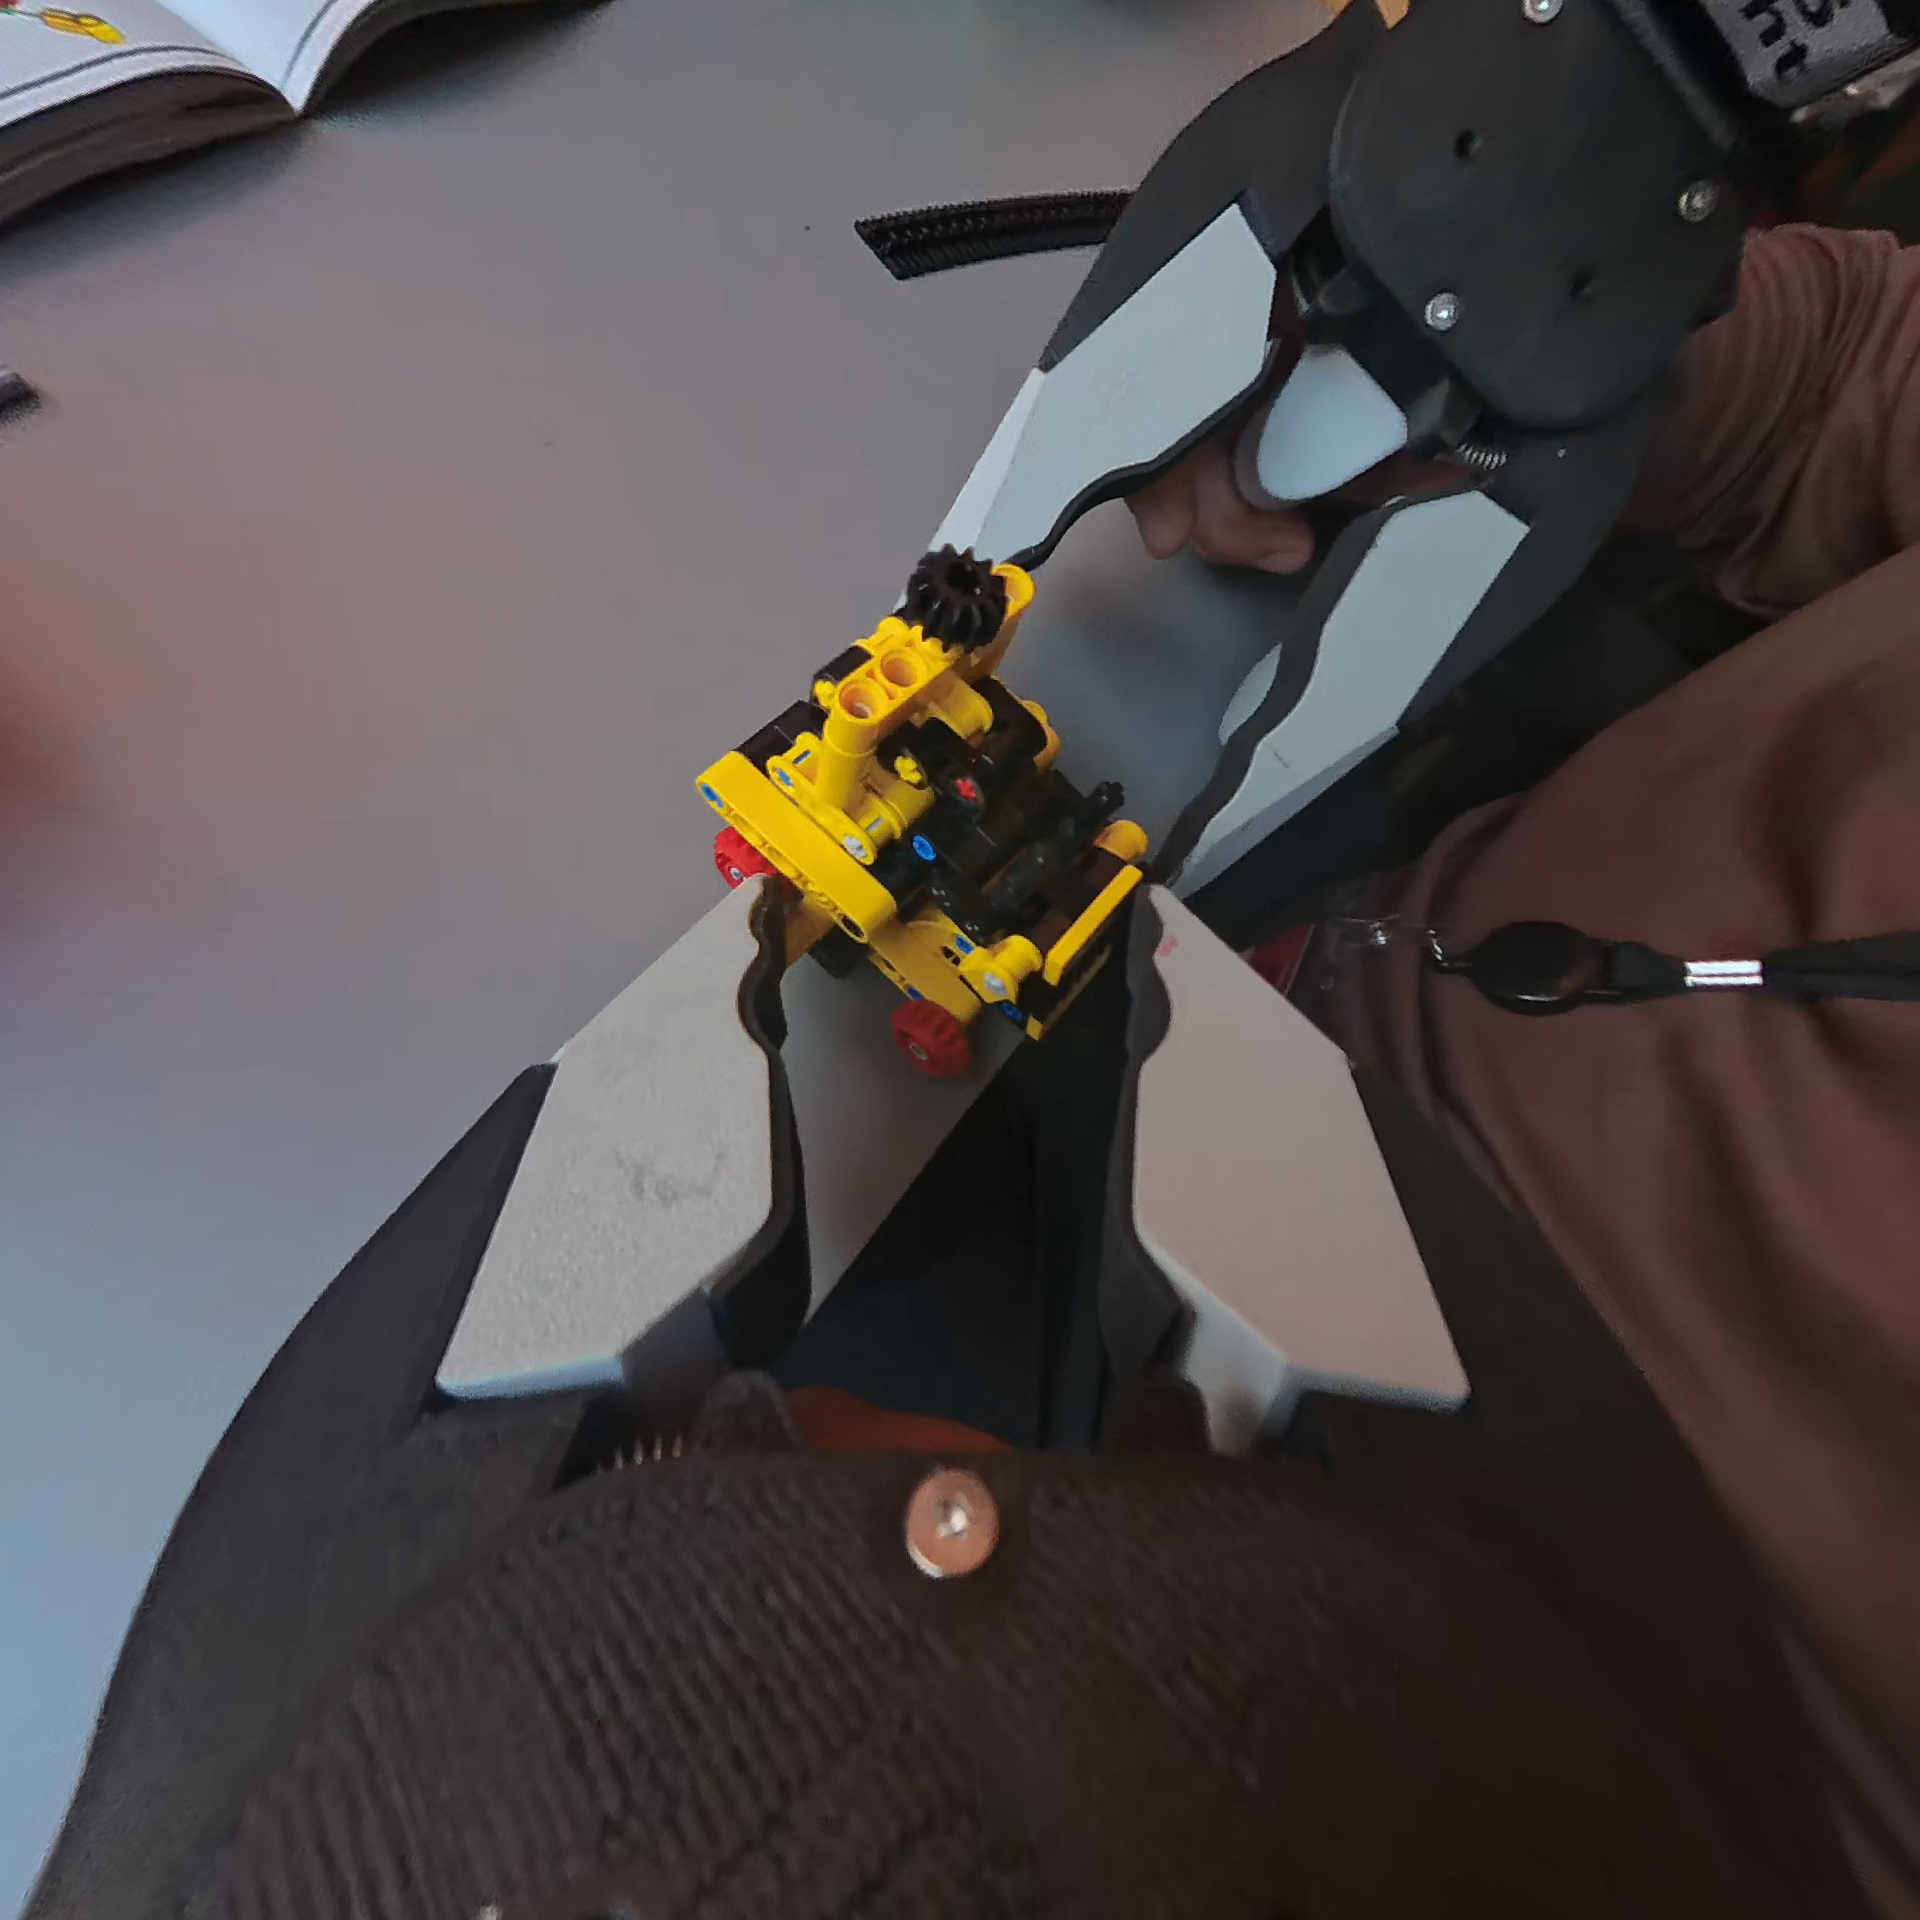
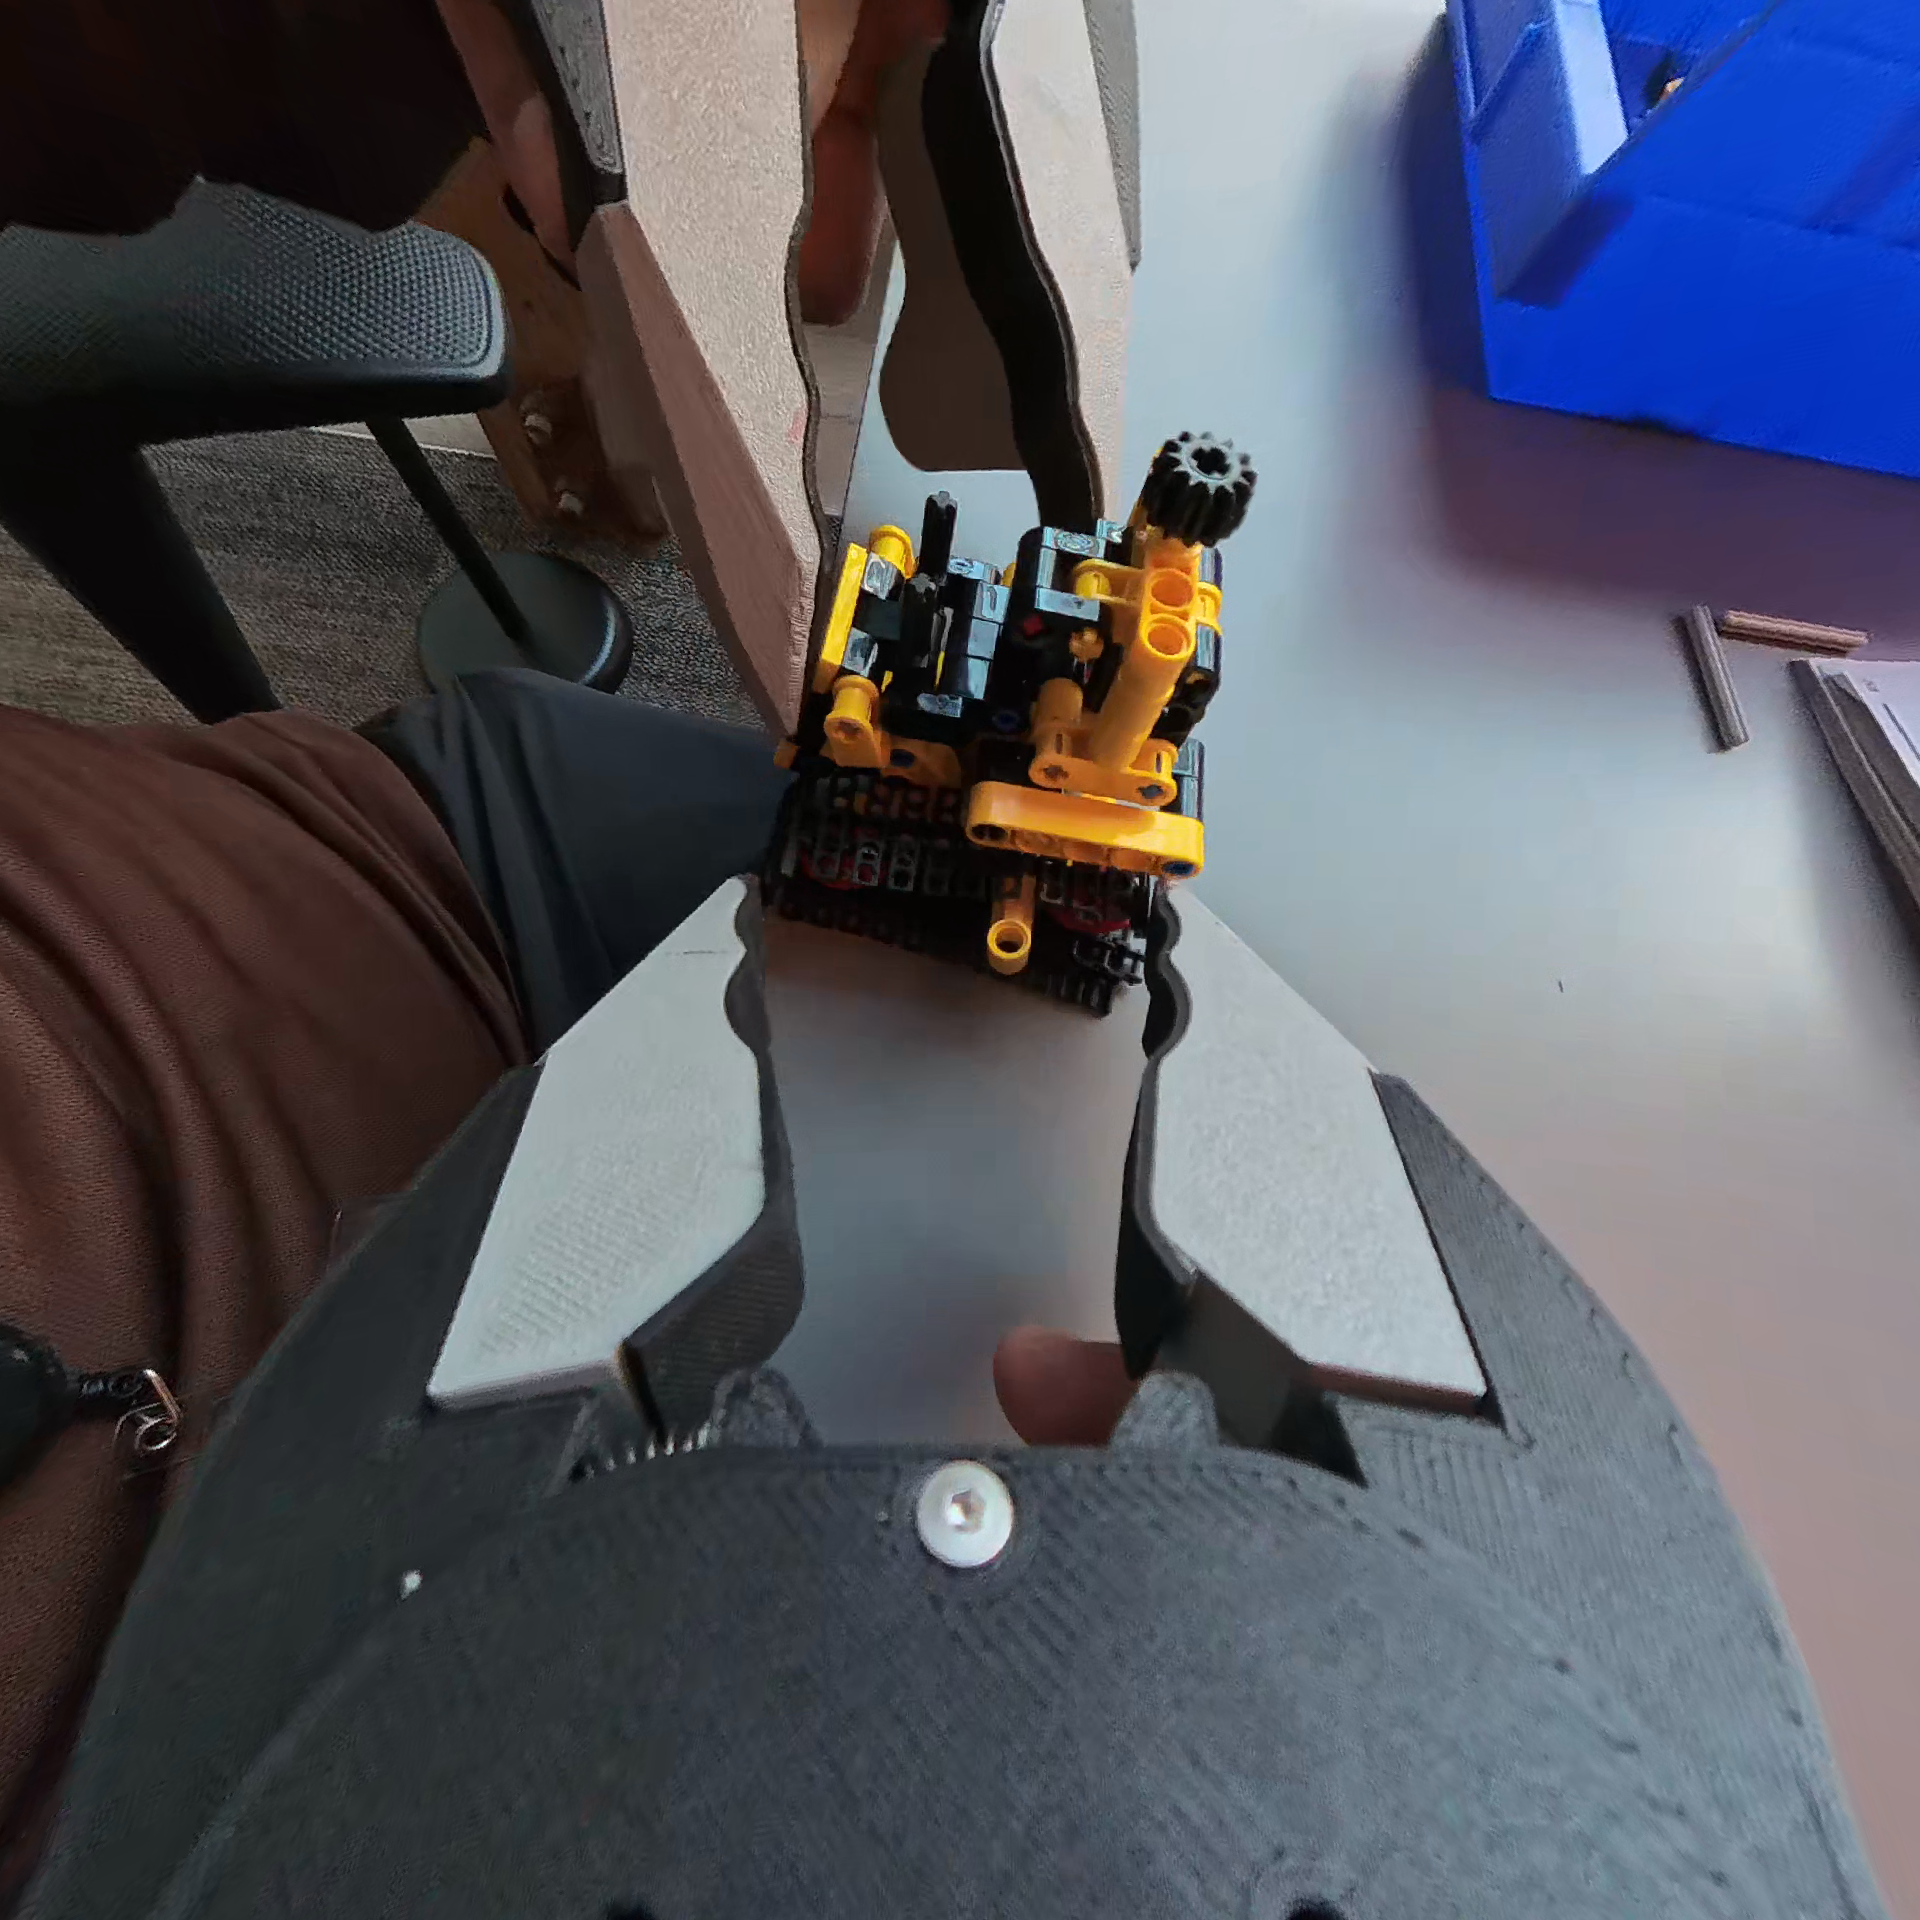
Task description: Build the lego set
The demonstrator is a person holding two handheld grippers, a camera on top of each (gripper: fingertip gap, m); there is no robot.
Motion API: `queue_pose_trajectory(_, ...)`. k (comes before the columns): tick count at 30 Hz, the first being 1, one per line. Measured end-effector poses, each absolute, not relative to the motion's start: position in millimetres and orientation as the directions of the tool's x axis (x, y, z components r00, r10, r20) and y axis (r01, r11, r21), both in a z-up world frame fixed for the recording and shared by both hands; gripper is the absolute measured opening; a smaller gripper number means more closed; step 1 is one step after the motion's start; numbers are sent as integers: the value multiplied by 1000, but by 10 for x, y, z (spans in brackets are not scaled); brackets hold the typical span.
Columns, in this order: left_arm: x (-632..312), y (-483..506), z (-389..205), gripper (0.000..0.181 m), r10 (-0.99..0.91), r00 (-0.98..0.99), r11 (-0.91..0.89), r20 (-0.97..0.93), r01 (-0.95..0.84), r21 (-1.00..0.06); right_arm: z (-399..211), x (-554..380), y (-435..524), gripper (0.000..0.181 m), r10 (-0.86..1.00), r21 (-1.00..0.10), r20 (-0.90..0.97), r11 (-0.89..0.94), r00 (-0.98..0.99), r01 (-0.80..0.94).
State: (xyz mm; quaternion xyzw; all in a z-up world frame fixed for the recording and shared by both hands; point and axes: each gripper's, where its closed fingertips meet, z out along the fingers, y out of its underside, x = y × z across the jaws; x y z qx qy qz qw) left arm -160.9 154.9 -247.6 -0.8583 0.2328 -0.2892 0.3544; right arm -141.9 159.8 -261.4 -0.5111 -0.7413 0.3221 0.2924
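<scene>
The yellow-and-black model (image 1: pixel 925 821) sits at the edge of the grey surface (image 1: pixel 468 571), clamped at its sides by the left tool (image 1: pixel 951 904). Right tool (image 2: pixel 956 925) is spread apart just short of its tracked base, dead ahead; a black gear (image 2: pixel 1203 488) tops it.

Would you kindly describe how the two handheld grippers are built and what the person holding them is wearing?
Each gripper, left and right, has a ribbed black printed body with a silver screw, pale grey wedge fingers edged with wavy black pads, and a small spring at the hinge. The person wears brown sleeves and a black lanyard.
</scene>
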Motion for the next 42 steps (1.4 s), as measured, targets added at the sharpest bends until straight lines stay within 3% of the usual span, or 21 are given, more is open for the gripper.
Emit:
queue_pose_trajectory(16,-1596,1794,-2491,62,-813,488,-552,319,-467,-691,-2601,-1377,1802,66,986,-775,162,158,-49,612)
queue_pose_trajectory(29,-1405,2099,-2512,62,-949,141,-303,281,-651,-696,-2612,-1216,2025,65,920,-770,221,-38,323,637)
queue_pose_trajectory(42,-1125,2231,-2540,64,-949,-171,-38,263,-770,-637,-2589,-1000,2098,64,756,-839,164,-232,634,493)
